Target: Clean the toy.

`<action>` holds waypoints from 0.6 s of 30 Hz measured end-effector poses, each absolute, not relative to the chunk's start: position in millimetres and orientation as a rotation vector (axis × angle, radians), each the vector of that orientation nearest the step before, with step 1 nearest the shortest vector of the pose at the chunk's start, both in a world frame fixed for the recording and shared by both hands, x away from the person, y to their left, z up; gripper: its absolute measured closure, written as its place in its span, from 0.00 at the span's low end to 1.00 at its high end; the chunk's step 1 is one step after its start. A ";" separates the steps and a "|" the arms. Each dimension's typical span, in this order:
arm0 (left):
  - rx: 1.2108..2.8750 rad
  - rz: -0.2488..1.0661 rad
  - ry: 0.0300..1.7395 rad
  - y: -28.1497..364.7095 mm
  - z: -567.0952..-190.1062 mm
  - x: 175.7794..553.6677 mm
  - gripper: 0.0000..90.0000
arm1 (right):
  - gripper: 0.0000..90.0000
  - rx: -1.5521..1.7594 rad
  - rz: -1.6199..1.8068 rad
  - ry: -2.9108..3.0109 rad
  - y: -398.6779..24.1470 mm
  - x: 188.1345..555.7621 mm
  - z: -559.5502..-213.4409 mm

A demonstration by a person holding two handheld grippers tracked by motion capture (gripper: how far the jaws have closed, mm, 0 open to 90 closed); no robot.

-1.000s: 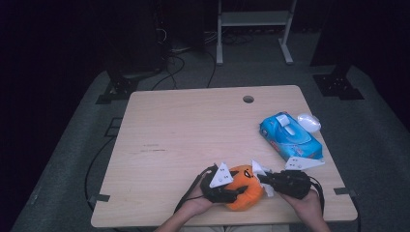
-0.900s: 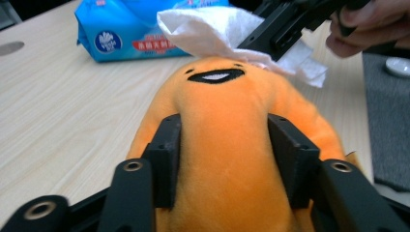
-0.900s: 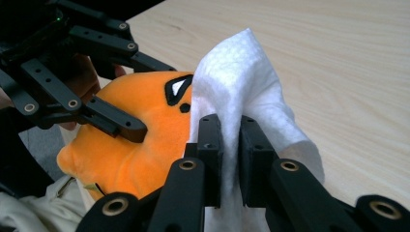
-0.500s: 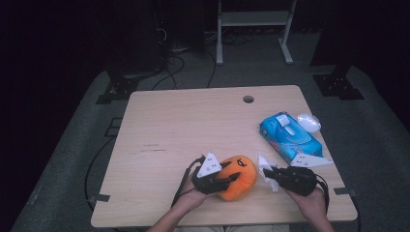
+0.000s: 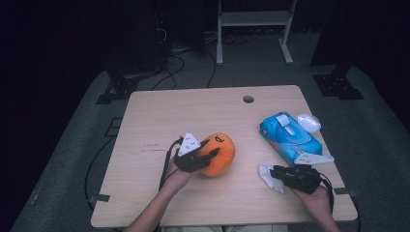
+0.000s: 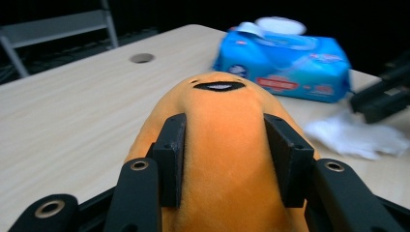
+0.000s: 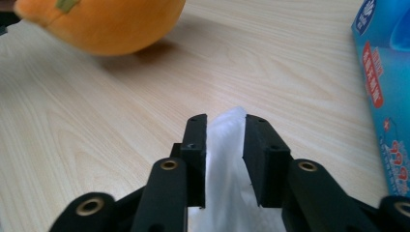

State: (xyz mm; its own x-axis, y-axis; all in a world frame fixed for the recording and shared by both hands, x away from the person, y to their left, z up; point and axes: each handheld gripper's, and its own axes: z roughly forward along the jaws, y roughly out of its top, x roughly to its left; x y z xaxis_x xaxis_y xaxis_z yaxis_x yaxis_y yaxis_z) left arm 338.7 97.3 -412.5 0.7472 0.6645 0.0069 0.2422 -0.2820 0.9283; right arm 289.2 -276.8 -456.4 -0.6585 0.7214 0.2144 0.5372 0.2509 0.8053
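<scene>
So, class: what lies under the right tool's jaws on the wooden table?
A crumpled white wipe lies between the right tool's jaws on the light wooden table. Its rear part is hidden beneath the tool.

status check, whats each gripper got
Left gripper shut on orange plush. Right gripper jaws just opening, white wipe between them. Blue wipes pack at right, clear.
</scene>
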 end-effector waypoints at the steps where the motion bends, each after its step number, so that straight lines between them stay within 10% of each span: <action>1: 1.853 0.490 0.706 98.0 -413.1 341.4 0.61 | 0.74 1.181 1.368 2.322 -276.9 289.7 -457.4; 18: 1.853 0.442 0.735 101.9 -413.6 352.5 0.36 | 0.53 1.203 1.452 2.278 -282.0 287.6 -453.9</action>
